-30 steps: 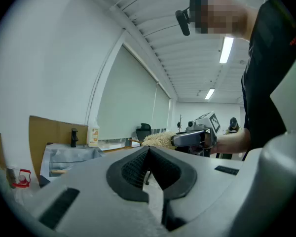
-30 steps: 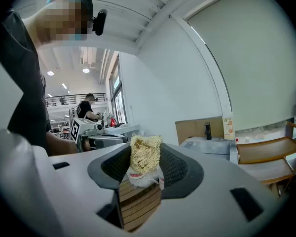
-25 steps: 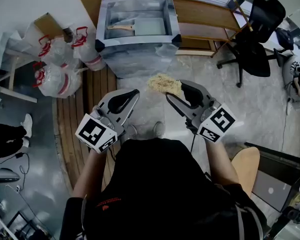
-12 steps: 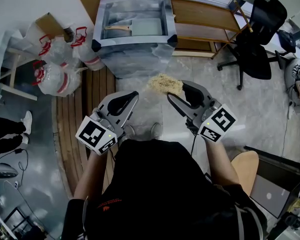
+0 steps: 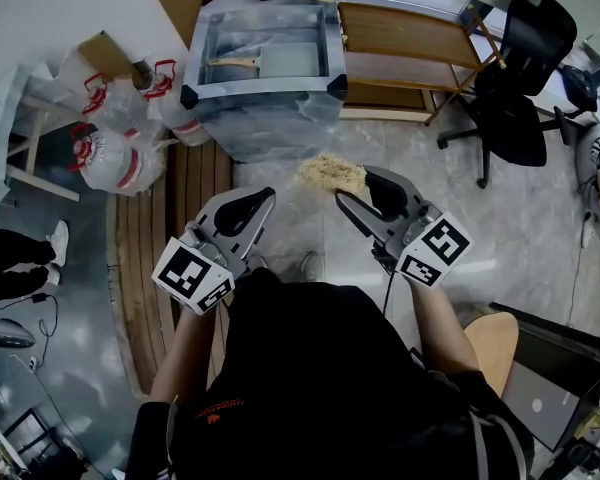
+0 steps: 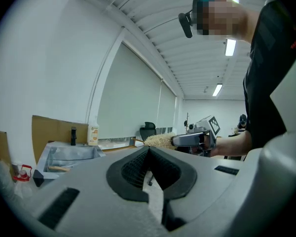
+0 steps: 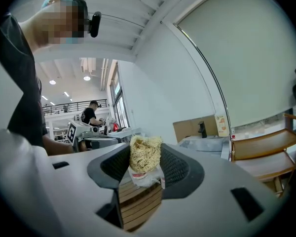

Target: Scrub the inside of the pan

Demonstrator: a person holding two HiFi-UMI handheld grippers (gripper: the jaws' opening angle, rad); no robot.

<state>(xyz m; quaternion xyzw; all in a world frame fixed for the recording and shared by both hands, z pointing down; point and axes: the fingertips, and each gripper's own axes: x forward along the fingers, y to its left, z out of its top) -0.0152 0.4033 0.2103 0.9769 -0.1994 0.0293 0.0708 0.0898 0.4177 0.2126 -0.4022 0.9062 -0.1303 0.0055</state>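
We judge that scrubbing has not started and the step in hand is the approach to the sink. Our right gripper (image 5: 352, 188) is clamped on a straw-coloured scrubber (image 5: 332, 172), while our left gripper (image 5: 263, 196) has its jaws together on nothing. The pan (image 5: 292, 56) lies in the sink (image 5: 265, 90), well ahead of both grippers' tips. The next move calls for closing that gap and lowering the scrubber into the pan. Only the head view shows the pan, and only the right gripper view shows the pads pinching the scrubber
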